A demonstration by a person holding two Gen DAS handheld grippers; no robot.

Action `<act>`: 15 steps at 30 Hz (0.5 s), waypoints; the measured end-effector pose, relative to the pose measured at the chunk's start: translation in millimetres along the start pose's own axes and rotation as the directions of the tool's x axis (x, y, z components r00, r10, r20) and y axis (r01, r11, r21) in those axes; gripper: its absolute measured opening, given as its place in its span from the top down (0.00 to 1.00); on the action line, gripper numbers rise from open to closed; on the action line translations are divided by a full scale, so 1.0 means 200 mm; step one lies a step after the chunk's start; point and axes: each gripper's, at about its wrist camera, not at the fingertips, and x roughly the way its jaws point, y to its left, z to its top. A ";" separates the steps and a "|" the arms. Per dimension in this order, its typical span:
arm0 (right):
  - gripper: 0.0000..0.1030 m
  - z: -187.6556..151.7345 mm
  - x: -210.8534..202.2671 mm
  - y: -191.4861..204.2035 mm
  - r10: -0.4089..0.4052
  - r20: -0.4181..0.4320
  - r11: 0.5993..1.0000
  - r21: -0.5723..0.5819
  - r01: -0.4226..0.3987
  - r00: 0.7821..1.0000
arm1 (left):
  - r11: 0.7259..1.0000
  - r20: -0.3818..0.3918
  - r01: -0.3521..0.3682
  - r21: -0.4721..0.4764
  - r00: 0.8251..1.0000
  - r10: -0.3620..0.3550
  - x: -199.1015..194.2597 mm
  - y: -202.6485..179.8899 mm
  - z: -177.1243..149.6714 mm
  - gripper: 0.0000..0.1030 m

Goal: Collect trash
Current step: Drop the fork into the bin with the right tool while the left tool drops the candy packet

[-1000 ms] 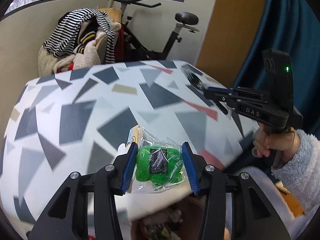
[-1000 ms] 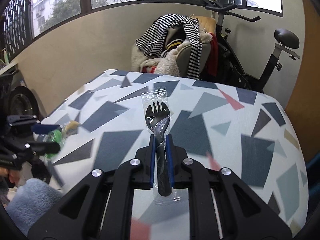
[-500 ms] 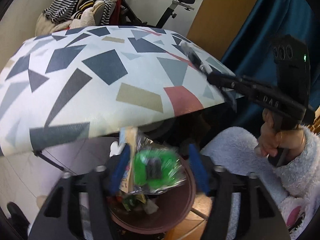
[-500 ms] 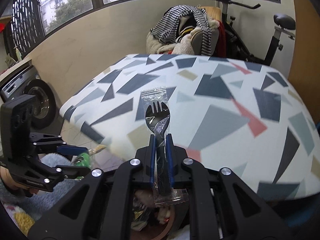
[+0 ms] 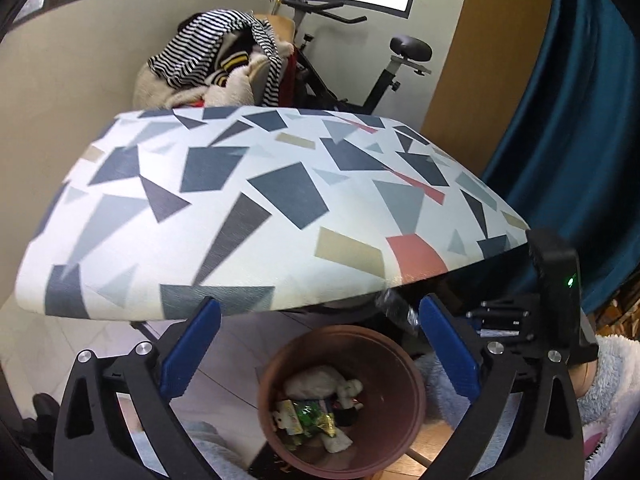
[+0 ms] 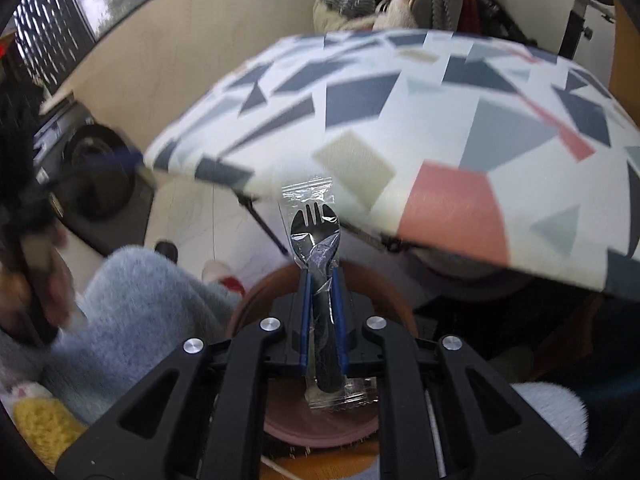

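Below table edge (image 5: 224,304), over bin (image 5: 400,364): L gripper (image 5: 316,356) opening, jaws near full width, nothing between pads (image 5: 188,356). Green wrapped pkt, clamped a sec ago, gone from jaws; something green now among wrappers (image 5: 310,420) at bin bottom, prob. that pkt, blurred so can't confirm. Means L item is binned & L hand free for next pickup. R gripper (image 6: 320,300) narrow, clamped on spork (image 6: 316,248) w/ clear sleeve, head sticking up past pads, sleeve tail hanging below. Has come off tabletop since a sec ago, now low over bin rim (image 6: 256,292), which sits right under jaws in R view. R gripper also visible in L view at right, just beside bin. Next, by judgement: release spork into bin, needs jaws opened while centred over mouth; sleeve may cling to pad or catch rim. Tabletop (image 5: 280,184) shows no more trash in either view, so task looks nearly done, far side partly out of frame.
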 end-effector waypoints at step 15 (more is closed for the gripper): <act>0.73 -0.05 0.10 0.04 0.003 -0.070 1.000 -0.005 -0.003 0.998 | 0.993 0.040 -0.118 -0.030 0.992 0.120 -0.03 0.02 0.02 0.06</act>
